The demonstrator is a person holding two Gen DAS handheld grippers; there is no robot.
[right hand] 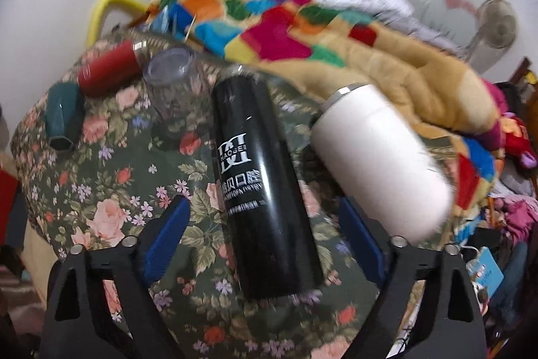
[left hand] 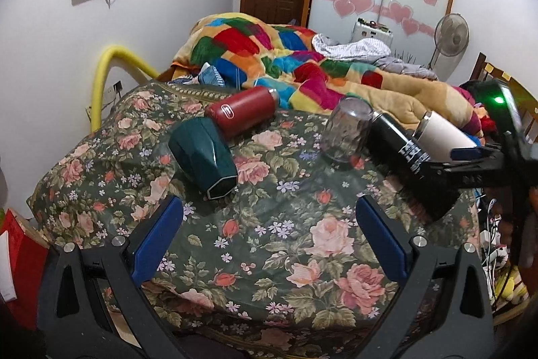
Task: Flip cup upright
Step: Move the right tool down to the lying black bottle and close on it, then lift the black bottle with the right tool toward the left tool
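The right gripper (right hand: 262, 224) spreads its blue-padded fingers (right hand: 168, 231) wide and empty around the tall black cylindrical flask (right hand: 259, 177) lying on the floral-covered bed (right hand: 111, 190), seemingly lining up a grasp; the left gripper (left hand: 269, 231) hangs equally open, holding nothing.

Both wrist cams face bed (left hand: 269, 241); right cam closer, over black flask (right hand: 259, 177); both see it

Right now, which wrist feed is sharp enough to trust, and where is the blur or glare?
Left wrist view: sharp, with fisheye bending at the edges; the green cup and clear cup read crisply. Right wrist view: motion-smeared, worst on the white bottle and the background; the black bottle carries long glare streaks, though its print stays readable.
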